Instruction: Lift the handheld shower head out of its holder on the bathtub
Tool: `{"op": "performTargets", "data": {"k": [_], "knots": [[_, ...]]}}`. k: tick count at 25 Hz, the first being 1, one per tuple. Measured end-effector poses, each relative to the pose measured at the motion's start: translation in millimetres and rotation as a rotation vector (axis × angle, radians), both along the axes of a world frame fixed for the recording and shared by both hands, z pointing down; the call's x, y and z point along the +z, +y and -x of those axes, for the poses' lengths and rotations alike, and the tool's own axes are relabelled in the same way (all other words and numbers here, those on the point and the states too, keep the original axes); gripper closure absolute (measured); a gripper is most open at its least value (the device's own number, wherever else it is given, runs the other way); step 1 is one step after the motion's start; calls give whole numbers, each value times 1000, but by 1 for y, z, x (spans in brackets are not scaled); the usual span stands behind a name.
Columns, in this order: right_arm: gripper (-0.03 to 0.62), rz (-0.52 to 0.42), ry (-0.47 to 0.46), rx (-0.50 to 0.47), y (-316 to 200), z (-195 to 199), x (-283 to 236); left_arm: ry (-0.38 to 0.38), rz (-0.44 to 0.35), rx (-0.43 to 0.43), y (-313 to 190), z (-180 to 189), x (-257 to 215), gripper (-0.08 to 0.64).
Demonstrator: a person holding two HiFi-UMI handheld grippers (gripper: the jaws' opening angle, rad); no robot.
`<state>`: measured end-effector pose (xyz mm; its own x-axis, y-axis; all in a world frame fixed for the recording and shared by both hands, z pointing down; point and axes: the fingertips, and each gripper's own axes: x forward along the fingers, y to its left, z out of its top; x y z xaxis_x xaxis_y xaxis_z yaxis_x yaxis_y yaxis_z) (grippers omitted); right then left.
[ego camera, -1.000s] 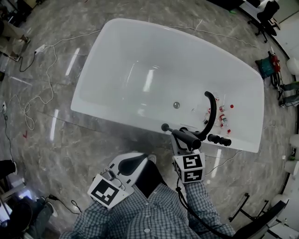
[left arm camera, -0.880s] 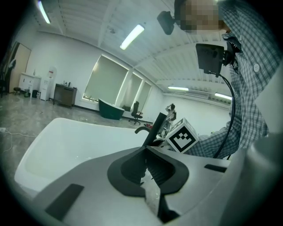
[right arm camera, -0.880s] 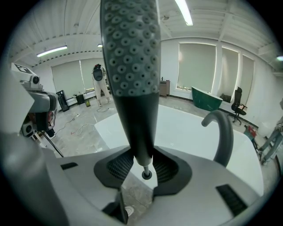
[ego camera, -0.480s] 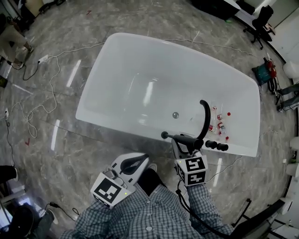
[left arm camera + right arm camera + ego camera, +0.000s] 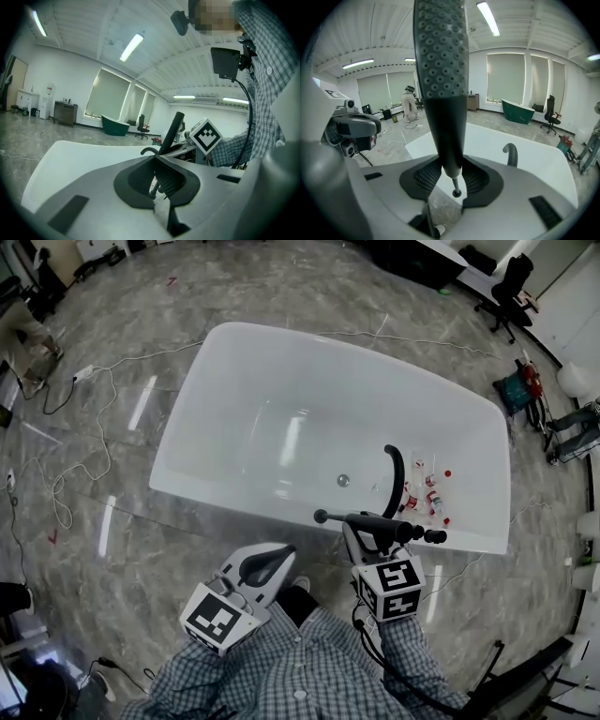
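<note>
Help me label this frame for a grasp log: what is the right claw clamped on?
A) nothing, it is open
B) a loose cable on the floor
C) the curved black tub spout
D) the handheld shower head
D: in the right gripper view the right claw is shut on the stem of the handheld shower head, whose dotted spray face rises from between the pads, while the curved spout stands apart behind it.

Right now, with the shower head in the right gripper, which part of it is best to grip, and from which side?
Probably the shower head's slim round handle, below the wide dotted spray face: the right gripper's jaws close across it there. Come from the person's side of the bathtub, clear of the faucet.
</note>
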<state>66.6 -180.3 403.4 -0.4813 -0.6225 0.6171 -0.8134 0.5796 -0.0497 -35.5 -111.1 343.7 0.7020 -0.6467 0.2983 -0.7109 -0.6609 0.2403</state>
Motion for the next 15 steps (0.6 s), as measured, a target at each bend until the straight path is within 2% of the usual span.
{"op": "performTargets", "data": {"k": [9,15], "knots": [[459,-38,-64,10,9,-14,-43,-8,-80,-6,-2,-6,-34,554],[459,-98,-72,19,11,-18,-72,-25,-114,-1,-3,-3,-45,554]]}}
